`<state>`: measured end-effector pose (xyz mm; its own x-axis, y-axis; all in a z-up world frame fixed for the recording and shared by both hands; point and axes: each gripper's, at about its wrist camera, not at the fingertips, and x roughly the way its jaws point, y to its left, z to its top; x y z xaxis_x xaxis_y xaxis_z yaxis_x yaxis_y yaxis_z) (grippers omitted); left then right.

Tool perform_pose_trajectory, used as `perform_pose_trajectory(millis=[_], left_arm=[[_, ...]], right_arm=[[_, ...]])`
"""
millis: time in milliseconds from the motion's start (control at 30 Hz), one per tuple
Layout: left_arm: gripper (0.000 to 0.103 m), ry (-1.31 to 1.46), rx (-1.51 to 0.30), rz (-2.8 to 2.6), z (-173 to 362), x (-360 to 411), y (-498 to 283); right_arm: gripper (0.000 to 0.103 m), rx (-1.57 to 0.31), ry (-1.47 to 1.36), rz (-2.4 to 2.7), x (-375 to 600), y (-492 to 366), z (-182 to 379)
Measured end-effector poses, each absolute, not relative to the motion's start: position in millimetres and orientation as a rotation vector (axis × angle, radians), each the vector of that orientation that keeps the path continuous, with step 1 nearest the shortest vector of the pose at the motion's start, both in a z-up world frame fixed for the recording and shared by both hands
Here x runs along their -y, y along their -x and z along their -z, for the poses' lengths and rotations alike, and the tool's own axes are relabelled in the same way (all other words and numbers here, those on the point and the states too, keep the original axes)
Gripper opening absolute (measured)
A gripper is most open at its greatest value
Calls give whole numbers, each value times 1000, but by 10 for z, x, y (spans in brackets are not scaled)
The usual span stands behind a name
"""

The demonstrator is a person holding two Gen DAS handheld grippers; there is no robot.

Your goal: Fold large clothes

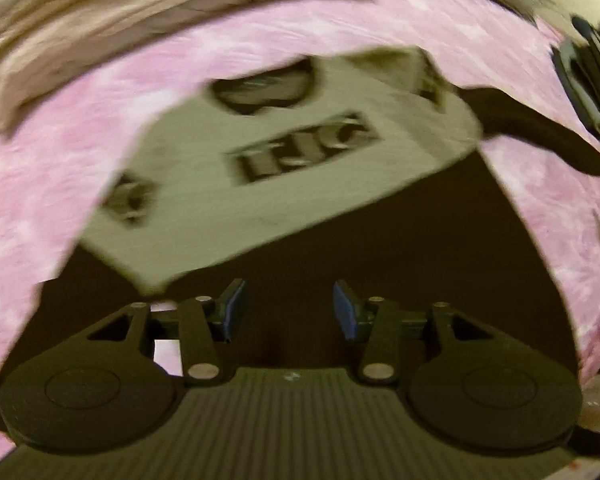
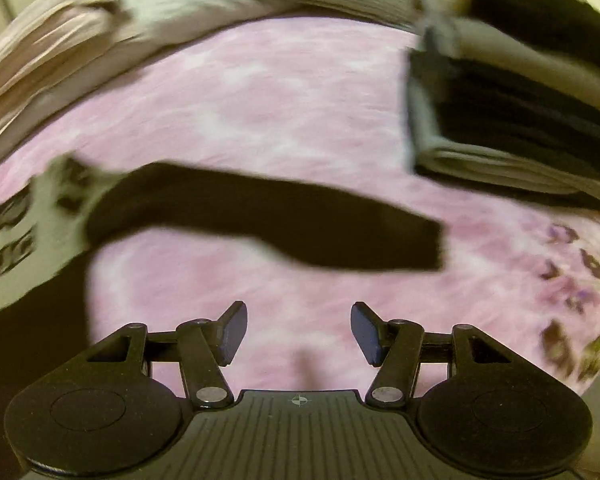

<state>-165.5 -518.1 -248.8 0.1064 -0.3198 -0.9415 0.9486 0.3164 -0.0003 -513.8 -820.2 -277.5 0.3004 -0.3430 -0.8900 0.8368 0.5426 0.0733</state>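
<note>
Scene: you are working over a bed with a pink mottled bedspread (image 2: 300, 92); both views are smeared by motion blur, so fine detail is not readable.

Garment: the dark sweatshirt (image 1: 380, 240) is lying spread on the bedspread, body near and left, a pale printed panel (image 1: 283, 168) covering its chest; its dark sleeve (image 2: 267, 220) is stretching out flat to the right, cuff end far from the body and not yet folded in.

Left gripper (image 1: 288, 310): you are holding it just above the dark body of the sweatshirt, near the lower edge of the pale panel; the tongs are standing wide and holding nothing.

Right gripper (image 2: 299, 332): you are hovering it over bare bedspread, near side of the sleeve; the tongs are gaping wide and carrying nothing.

Surroundings: a stack of folded clothes (image 2: 512, 128) is sitting at the far right, well apart from the sleeve; rumpled pale bedding (image 2: 59, 44) is bunching along the far left edge.

Step in hand: judging by the flat body and the outstretched sleeve, you are lining up for the sleeve fold; no cloth is gripped yet.

Next move: it is calling for the right tongs to travel forward to the cuff, pinch a single layer, and carry it left across the body; the left gripper is best placed to pin the shoulder; whether the other sleeve is already folded is not showing.
</note>
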Motion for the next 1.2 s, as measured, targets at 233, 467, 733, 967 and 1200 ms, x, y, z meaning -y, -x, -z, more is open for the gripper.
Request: perform_pose_trajectory(millis=[233,467,733,967,1200], left_arm=[[46,-891,-1030,1232,2663,6237,2608],[46,-984,-1006,1271,2769,6780,2911],[46,-999,-960,1303,2630,7114,2959],[46,-1012,-952,1326,2758,7252,2973],[47,-1007,-982,1332,2821,7165,3005]], right_arm=[[55,-893,-693,854,9168,5698,3165],[6,-829,-780,785,9531,5818,3436],[4,-632,-821,868,9362,6195,2478],[28,-707,-739,992,9578,5977,2776],[50,-764,-789,1002,9219,6190,2952]])
